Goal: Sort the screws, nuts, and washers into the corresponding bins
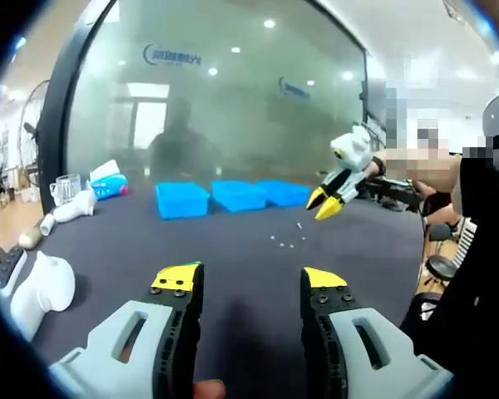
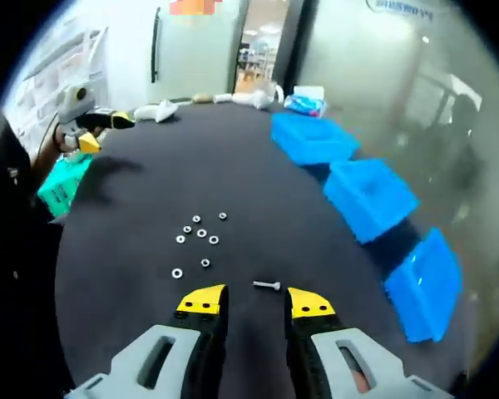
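Left gripper [image 1: 251, 284], in my left gripper view, stands with jaws wide apart and nothing between them, above a dark grey table [image 1: 233, 258]. Small fasteners [image 1: 288, 239] lie well ahead of it as pale specks, too small to tell apart. Three blue bins [image 1: 231, 196] sit in a row at the far edge. My right gripper [image 1: 326, 202] hangs over the table at the right, yellow tips pointing down. White items [image 1: 43, 287] lie at the left; a frosted glass wall [image 1: 233, 91] stands behind.

In my right gripper view, the right gripper [image 2: 256, 303] has jaws parted, empty. A screw [image 2: 267, 286] lies just ahead of the tips, in line with the gap. Nuts and washers [image 2: 196, 239] are scattered just beyond, left of centre. The blue bins [image 2: 368, 198] run along the right side. The left gripper [image 2: 96, 125] shows far left; whether its jaws are parted, I cannot tell here.
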